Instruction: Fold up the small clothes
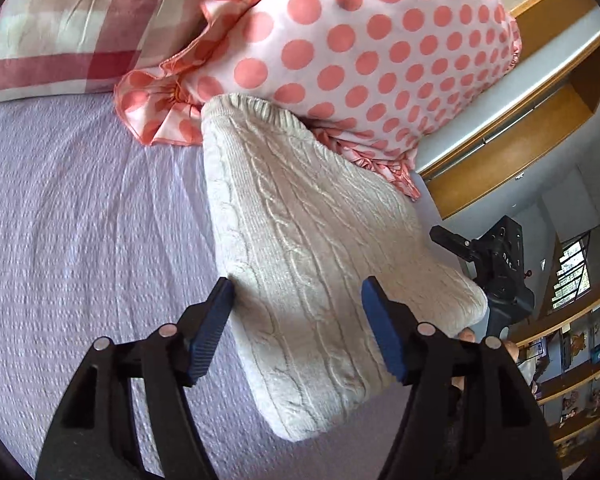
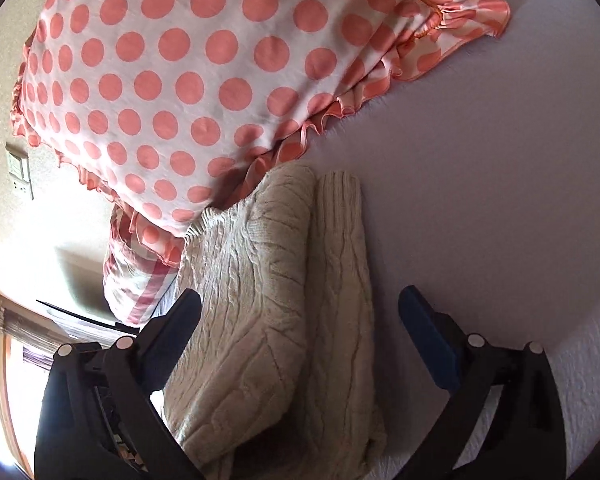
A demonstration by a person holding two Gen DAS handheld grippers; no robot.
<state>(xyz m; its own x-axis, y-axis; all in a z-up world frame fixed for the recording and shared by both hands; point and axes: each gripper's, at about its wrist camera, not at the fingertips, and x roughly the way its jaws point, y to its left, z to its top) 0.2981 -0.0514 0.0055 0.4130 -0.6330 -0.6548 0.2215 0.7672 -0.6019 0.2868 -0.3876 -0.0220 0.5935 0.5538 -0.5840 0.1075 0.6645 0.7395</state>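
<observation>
A cream cable-knit sweater (image 1: 300, 240) lies folded into a thick oblong on the lilac bedspread (image 1: 80, 220), its far end touching the polka-dot pillow (image 1: 360, 40). My left gripper (image 1: 298, 292) is open, its blue pads either side of the sweater's near part. In the right wrist view the same sweater (image 2: 284, 300) shows as two folded layers side by side. My right gripper (image 2: 300, 308) is open, its jaws straddling the sweater from above. The right gripper also shows in the left wrist view (image 1: 496, 268) beyond the sweater's right corner.
A pink-checked pillow (image 1: 68, 28) lies at the back left behind the polka-dot pillow (image 2: 188, 72). Bare bedspread (image 2: 480, 200) spreads right of the sweater. Wooden shelves (image 1: 572, 380) and a wooden ledge (image 1: 512, 152) stand beyond the bed's edge.
</observation>
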